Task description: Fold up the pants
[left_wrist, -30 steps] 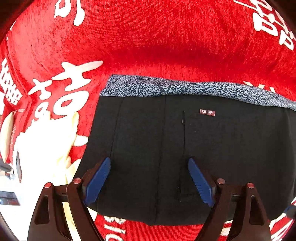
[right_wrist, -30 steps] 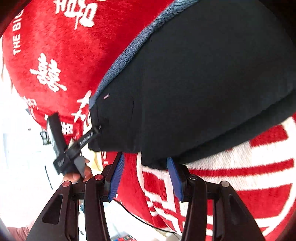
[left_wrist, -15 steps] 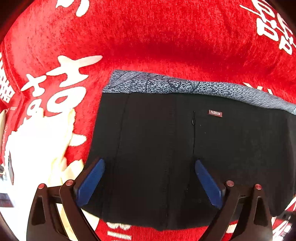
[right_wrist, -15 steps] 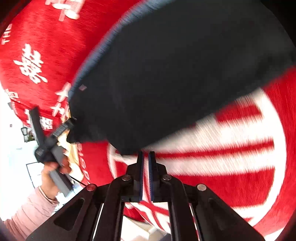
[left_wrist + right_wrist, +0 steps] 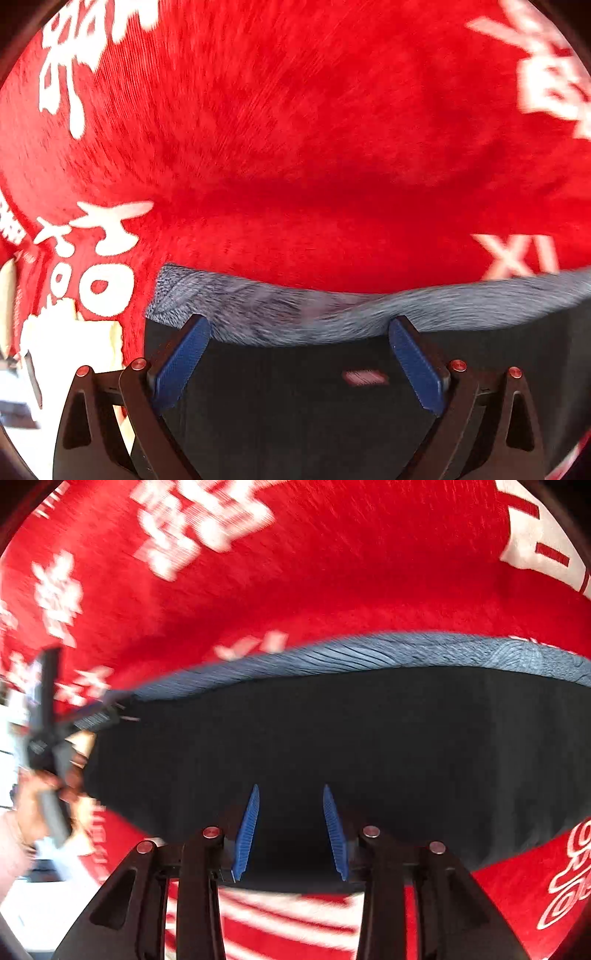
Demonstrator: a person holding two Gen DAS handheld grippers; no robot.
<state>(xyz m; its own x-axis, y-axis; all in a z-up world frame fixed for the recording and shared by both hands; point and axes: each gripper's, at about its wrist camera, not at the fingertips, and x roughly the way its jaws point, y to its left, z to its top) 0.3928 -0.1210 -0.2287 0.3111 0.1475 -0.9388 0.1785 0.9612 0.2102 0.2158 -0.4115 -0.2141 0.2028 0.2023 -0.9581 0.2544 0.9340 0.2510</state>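
Observation:
The black pants (image 5: 295, 406) lie folded on a red blanket, with a grey-blue patterned waistband (image 5: 280, 314) along their far edge and a small red label (image 5: 364, 377). My left gripper (image 5: 299, 328) is open, its blue pads over the waistband end. In the right wrist view the pants (image 5: 332, 738) spread wide with the waistband (image 5: 369, 653) at the far side. My right gripper (image 5: 290, 794) is open over the near edge of the black cloth, holding nothing. The left gripper (image 5: 48, 731) and the hand holding it show at the left edge.
The red blanket (image 5: 295, 147) with white characters covers the whole surface, also in the right wrist view (image 5: 295, 572). The blanket's edge and a pale floor show at the lower left (image 5: 22, 387). White stripes run across the blanket (image 5: 295, 915) near the right gripper.
My left gripper moved forward over the pants to the waistband. My right gripper, shut half a second ago, has opened and now sits over the pants' near edge.

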